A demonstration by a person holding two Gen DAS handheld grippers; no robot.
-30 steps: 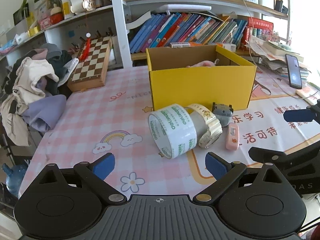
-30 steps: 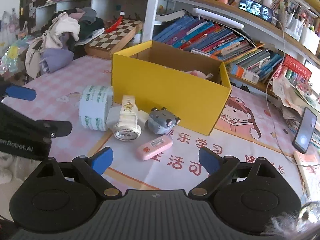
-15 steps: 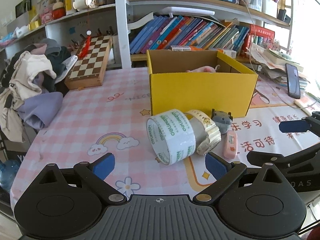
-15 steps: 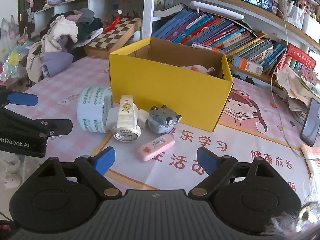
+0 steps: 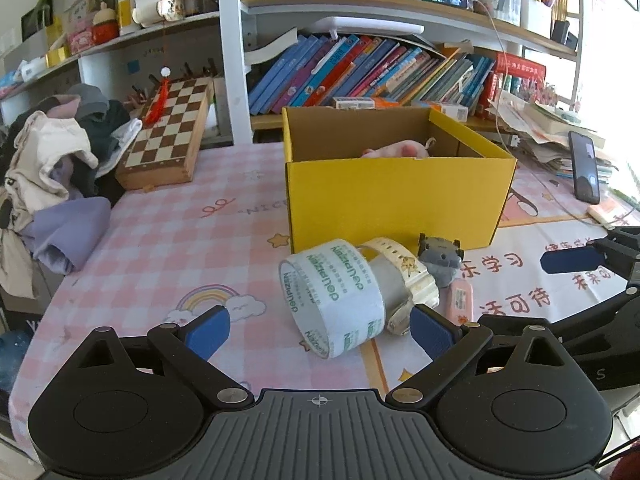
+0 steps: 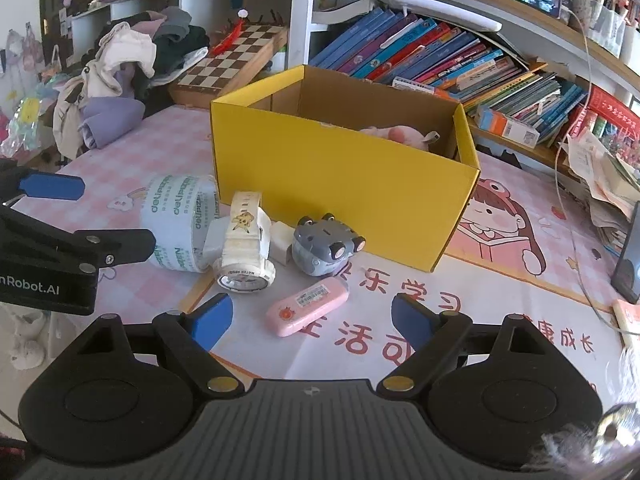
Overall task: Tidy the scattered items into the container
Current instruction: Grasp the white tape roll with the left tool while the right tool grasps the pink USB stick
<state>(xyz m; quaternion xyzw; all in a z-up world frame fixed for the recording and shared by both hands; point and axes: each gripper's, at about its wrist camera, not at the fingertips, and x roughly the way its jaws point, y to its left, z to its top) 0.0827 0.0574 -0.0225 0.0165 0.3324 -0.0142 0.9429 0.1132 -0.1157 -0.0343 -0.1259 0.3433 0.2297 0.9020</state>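
Ahead, tape roll (image 5: pixel 336 298) between left fingers (image 5: pixel 208 332) (spread), untouched

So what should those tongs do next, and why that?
Probably ease the left tongs forward and close them on the tape roll. Both tongs are open and empty, the roll lies on its side right between the left pair's blue fingers, and it sits outside the yellow box. The right tongs face the pink case, which could follow.
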